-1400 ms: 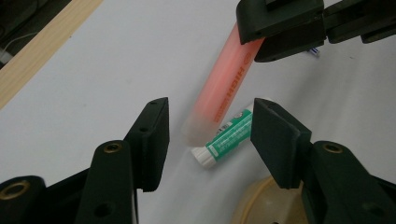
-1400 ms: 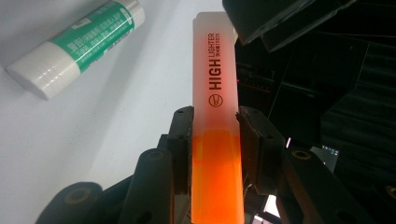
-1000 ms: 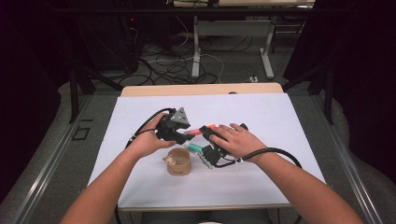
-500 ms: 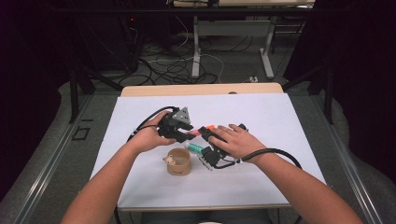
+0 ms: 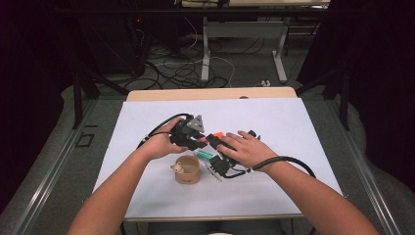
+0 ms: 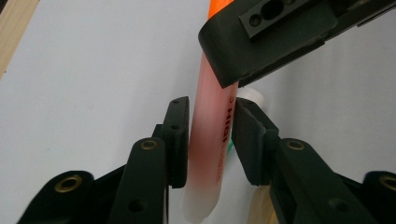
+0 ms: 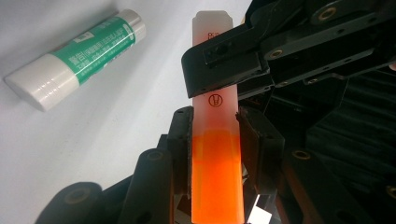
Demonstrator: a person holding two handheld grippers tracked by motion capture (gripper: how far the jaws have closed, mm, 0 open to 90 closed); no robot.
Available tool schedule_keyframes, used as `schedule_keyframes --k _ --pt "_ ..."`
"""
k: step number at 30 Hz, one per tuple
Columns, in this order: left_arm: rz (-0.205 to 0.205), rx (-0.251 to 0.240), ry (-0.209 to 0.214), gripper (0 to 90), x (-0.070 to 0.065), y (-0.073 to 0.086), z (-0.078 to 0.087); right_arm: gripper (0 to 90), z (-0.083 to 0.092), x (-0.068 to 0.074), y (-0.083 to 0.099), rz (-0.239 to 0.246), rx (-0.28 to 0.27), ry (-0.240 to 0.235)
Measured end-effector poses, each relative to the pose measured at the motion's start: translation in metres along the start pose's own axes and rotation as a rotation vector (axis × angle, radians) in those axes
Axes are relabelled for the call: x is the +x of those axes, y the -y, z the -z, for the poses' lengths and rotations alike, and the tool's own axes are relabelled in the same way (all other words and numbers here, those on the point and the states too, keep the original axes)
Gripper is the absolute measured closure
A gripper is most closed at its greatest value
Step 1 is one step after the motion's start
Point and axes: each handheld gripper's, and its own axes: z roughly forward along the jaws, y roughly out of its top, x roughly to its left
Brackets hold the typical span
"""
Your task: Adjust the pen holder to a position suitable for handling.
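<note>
Centrally, round wooden cup [image 5: 187, 170] holding small figure [image 5: 178, 168], glue stick [image 7: 74, 58] beside

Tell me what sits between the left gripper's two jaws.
The pale end of an orange highlighter sits between the left gripper's jaws, seen in the left gripper view.

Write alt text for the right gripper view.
Two black jaws clamp the orange end of a translucent highlighter, while the other gripper grips its pale end farther up. A green-and-white glue stick lies on the white table at upper left.
</note>
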Motion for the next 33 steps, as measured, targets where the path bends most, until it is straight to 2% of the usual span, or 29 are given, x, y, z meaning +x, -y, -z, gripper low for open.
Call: schedule_keyframes --k 13,20,23,27,30,32,33 --pt "-0.037 0.013 0.006 71.0 -0.001 0.001 0.002 66.7 -0.001 -0.001 0.0 0.013 -0.006 -0.002" --pt "-0.024 0.014 0.018 72.1 0.0 0.002 0.005 66.3 -0.001 -0.003 -0.001 -0.016 -0.01 -0.013" --pt "-0.004 0.007 0.024 72.5 0.001 0.003 0.006 64.6 -0.002 -0.005 0.0 -0.065 -0.011 -0.02" --pt "0.028 0.005 0.02 72.6 0.003 0.003 0.007 57.6 -0.001 -0.009 0.004 -0.141 -0.008 -0.006" --pt "0.073 -0.006 0.015 72.7 0.004 0.004 0.007 53.5 0.001 -0.011 0.007 -0.218 -0.011 0.0" --pt "0.103 -0.011 0.008 72.7 0.005 0.004 0.008 52.1 0.001 -0.014 0.009 -0.241 -0.024 0.007" --pt "0.118 -0.013 0.003 72.7 0.005 0.004 0.009 51.5 0.002 -0.014 0.01 -0.272 -0.02 0.013"
